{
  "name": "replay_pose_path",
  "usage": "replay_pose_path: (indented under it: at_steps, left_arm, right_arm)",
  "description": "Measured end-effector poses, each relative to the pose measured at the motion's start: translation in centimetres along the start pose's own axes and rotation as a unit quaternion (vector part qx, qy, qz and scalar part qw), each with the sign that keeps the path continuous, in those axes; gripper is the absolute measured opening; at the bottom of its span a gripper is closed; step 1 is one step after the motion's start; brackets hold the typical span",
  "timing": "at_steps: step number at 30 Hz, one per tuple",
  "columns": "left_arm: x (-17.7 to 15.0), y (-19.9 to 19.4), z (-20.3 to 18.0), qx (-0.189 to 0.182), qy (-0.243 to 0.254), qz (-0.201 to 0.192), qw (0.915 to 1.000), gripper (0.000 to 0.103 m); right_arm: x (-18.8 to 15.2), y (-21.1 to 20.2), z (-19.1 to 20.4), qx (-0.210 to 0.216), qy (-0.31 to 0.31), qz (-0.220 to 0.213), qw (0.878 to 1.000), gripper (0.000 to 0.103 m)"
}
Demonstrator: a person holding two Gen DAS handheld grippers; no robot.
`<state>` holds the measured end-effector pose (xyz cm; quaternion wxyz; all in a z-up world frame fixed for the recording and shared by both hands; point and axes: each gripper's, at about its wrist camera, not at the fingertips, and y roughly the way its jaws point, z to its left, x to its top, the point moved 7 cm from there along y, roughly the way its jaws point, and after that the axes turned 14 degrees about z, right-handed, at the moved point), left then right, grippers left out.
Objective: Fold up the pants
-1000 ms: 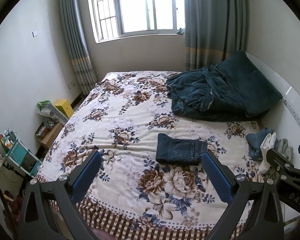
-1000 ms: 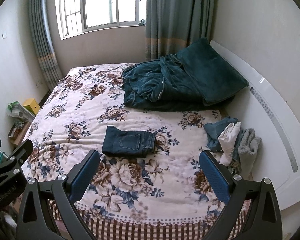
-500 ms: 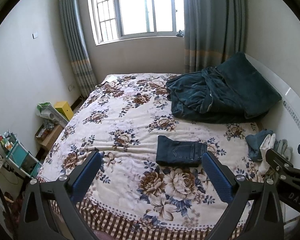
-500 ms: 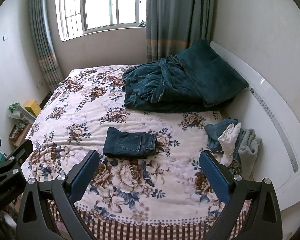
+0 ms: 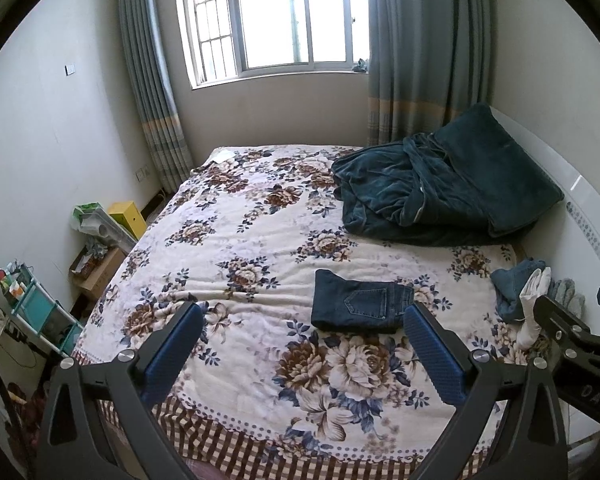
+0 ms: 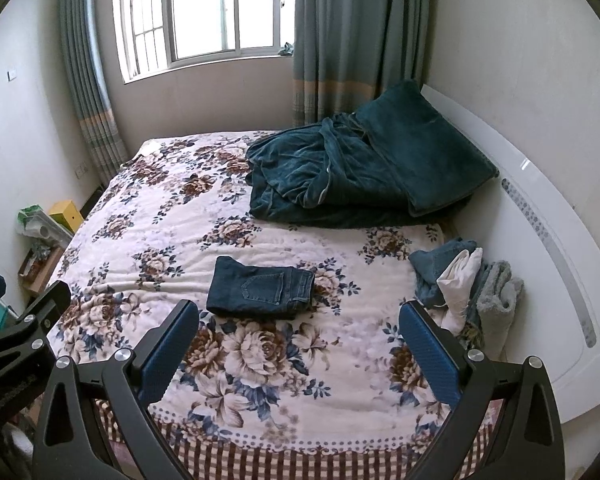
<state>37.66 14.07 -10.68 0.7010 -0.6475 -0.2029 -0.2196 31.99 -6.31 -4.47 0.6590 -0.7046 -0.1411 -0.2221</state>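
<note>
Dark blue denim pants lie folded into a small flat rectangle on the floral bedspread, a back pocket facing up. My left gripper hangs open above the bed's near edge, short of the pants, with nothing between its blue pads. In its own view my right gripper is open and empty too, held back from the pants. Part of the right gripper shows at the left wrist view's right edge, and part of the left gripper at the right wrist view's left edge.
A dark teal blanket and pillow are heaped at the bed's far right. Small folded cloths lie by the white headboard. Boxes and a shelf rack crowd the floor on the left.
Both grippers have drawn back and risen slightly from the bed, so the pants sit a little farther off in both views. The pants themselves have not moved.
</note>
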Motion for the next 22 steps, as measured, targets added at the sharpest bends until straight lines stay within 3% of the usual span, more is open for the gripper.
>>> replay_pose_path:
  at_steps: [22]
  left_arm:
    - [-0.16,-0.62,0.55,0.007,-0.001,-0.011,0.9999,0.103]
  right_arm:
    - [0.35,-0.64,-0.16,0.005,0.005,0.001,1.0,0.102]
